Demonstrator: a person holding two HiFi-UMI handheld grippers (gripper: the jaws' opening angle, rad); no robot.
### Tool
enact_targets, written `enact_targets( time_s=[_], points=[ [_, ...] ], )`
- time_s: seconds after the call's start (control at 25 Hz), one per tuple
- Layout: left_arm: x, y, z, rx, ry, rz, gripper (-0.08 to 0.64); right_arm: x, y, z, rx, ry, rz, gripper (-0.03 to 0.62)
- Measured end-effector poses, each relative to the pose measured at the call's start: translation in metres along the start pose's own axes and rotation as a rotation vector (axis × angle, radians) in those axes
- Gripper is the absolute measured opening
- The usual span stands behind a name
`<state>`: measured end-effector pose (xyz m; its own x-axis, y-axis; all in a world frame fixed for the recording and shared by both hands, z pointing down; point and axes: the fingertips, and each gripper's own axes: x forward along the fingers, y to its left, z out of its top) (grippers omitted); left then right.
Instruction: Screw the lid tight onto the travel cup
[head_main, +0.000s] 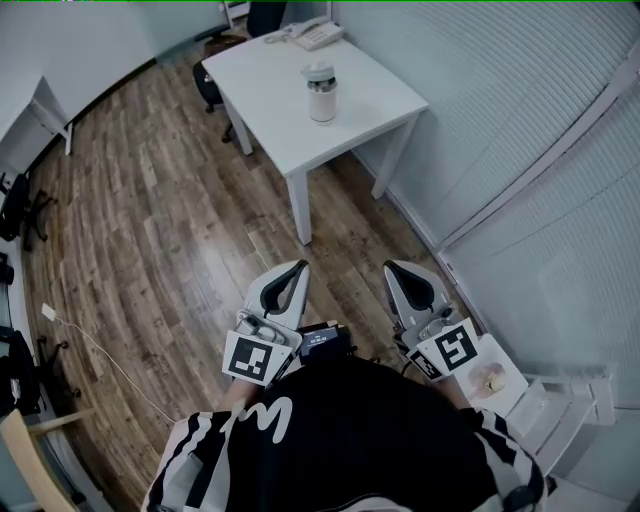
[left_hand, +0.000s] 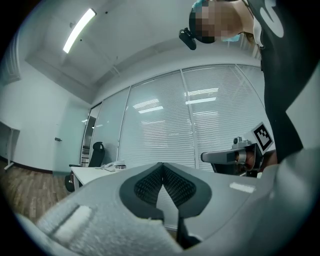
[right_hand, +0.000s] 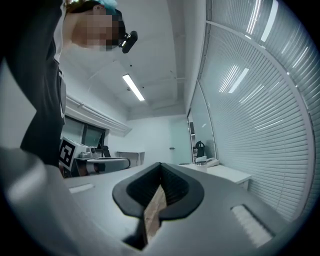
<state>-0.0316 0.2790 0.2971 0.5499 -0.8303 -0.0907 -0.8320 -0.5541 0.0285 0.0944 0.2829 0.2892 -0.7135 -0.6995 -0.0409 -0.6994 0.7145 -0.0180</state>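
Observation:
A white travel cup (head_main: 321, 92) with its lid on top stands upright on the white table (head_main: 380, 100) at the far end of the room. It shows small in the right gripper view as the cup (right_hand: 201, 162) on the tabletop. My left gripper (head_main: 293, 274) and right gripper (head_main: 401, 273) are held level side by side above the wooden floor, well short of the table. Both are shut with nothing between their jaws. In the left gripper view the left gripper (left_hand: 162, 167) points toward the table (left_hand: 95, 173), and the right gripper's body shows at the right.
A desk phone (head_main: 318, 33) lies at the table's far corner, with a black office chair (head_main: 208, 85) behind the table. Blinds-covered glass walls (head_main: 520, 120) run along the right. A white cable (head_main: 95, 350) trails on the floor at left. A small white shelf (head_main: 560, 400) stands at right.

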Motion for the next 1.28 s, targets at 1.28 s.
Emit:
enact_targets(
  time_s=[1.28],
  points=[
    [0.079, 0.018, -0.005, 0.017, -0.002, 0.078, 0.002, 0.034, -0.074, -0.013, 0.032, 0.005, 0.089, 0.0]
  ],
)
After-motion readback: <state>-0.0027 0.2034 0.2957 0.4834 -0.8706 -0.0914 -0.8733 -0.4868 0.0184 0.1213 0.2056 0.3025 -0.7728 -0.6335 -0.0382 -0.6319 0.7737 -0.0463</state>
